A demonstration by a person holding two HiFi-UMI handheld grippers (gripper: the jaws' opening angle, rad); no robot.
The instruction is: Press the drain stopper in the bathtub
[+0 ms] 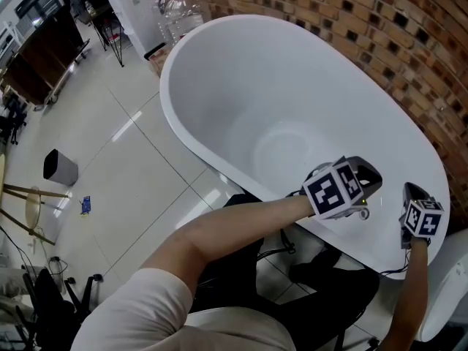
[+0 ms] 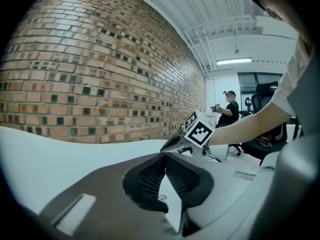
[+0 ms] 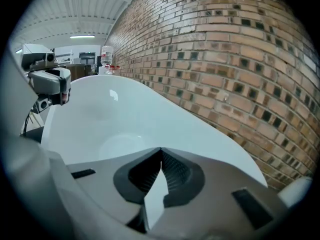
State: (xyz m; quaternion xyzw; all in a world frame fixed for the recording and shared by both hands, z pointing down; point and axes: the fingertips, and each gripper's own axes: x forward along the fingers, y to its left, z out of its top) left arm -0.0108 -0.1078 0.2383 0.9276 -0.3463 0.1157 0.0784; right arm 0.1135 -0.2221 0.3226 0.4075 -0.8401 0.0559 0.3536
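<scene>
— One drain stopper to press, and I'm not seeing it plainly. Where is it sitting?

— Somewhere down on the floor of the bathtub point(image 1: 241, 72), I'm guessing. Only a pale ring point(image 1: 291, 146) is showing there, white on white, and it's too faint to call a stopper.

— So how should I be going about it?

— I'd be reaching in with one hand-held gripper, keeping its jaws pressed together as a blunt tip. I'd be coming straight down on the stopper's middle and pushing squarely, so the tip isn't skidding off across the slick white floor.

— And how are things standing now?

— Both are hanging at the near rim, well apart from that ring. The left hand-held gripper point(image 1: 365, 178) is holding its jaws together on nothing. The right hand-held gripper point(image 1: 411, 192), near it, is doing the same. The brick wall point(image 1: 380, 35) is running behind the tub.
</scene>
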